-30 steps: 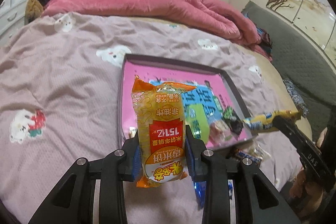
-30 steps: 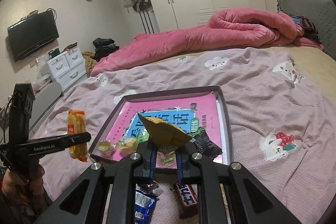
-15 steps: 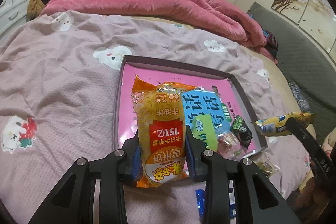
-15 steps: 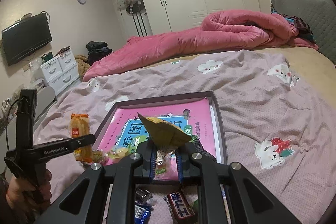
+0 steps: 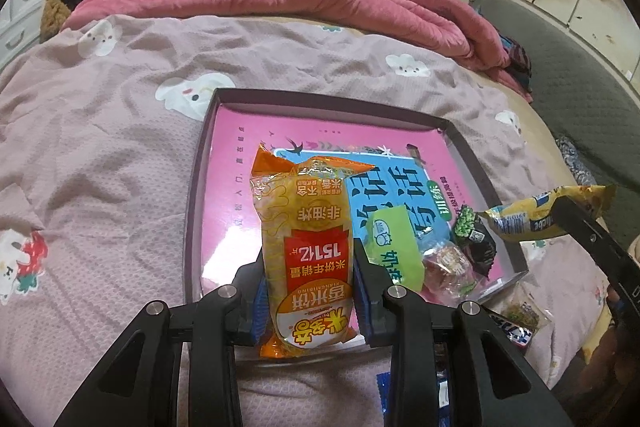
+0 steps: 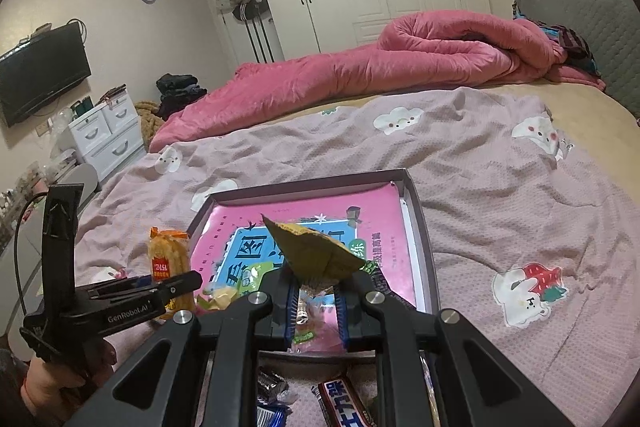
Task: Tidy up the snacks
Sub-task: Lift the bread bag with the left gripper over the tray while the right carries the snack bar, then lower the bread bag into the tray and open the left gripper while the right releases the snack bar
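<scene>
Risk of spillage onto bedspread (image 5: 100, 167): left gripper (image 5: 308, 291) pinching rice-cracker pack (image 5: 306, 247) over box (image 5: 200, 163) edge, right gripper (image 6: 316, 303) clamped on yellow packet (image 6: 316, 251) above box, either wrapper slippery enough to slide out.

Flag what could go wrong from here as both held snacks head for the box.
The left claw grips the tall orange-and-yellow rice cracker pack near its bottom; it may tip. Small wrapped snacks crowd the near corner of the shallow dark-rimmed box, so the right claw's yellow foil packet could spill over.
</scene>
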### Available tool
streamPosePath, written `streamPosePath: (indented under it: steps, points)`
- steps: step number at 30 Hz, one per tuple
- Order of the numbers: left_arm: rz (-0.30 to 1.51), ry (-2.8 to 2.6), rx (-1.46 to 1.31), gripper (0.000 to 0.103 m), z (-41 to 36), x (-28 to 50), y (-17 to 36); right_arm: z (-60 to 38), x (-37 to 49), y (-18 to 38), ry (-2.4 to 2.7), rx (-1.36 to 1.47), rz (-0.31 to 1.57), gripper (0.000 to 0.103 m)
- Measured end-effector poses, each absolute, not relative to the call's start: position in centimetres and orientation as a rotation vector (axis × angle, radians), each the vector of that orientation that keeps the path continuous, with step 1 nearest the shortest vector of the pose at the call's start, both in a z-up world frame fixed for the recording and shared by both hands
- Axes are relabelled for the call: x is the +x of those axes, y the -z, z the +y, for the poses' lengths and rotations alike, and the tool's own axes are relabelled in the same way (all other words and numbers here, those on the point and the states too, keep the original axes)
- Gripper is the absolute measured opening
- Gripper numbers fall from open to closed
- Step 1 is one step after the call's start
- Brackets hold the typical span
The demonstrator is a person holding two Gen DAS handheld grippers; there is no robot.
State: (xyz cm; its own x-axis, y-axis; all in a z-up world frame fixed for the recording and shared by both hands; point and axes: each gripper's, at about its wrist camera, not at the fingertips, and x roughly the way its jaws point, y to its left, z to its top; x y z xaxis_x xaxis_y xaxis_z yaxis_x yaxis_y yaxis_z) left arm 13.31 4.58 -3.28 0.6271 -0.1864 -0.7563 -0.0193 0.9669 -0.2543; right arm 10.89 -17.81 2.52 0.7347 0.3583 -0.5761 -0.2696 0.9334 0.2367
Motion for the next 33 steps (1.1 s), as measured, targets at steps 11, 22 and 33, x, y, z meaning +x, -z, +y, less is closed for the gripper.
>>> streamPosePath:
  steps: [11, 22, 33]
  points:
    - [0.917, 0.109, -0.234, 0.035, 4.1, 13.8, 4.4, -16.6, 12.8, -1.4, -0.314, 0.118, 0.693, 0.016]
    - [0.92, 0.109, -0.242, 0.035, 4.3, 14.0, 4.5, -15.5, 14.2, -0.2, -0.291, 0.093, 0.712, 0.016]
    - [0.926, 0.101, -0.246, 0.036, 4.6, 14.0, 4.8, -14.7, 14.8, 1.1, -0.288, 0.062, 0.738, 0.017]
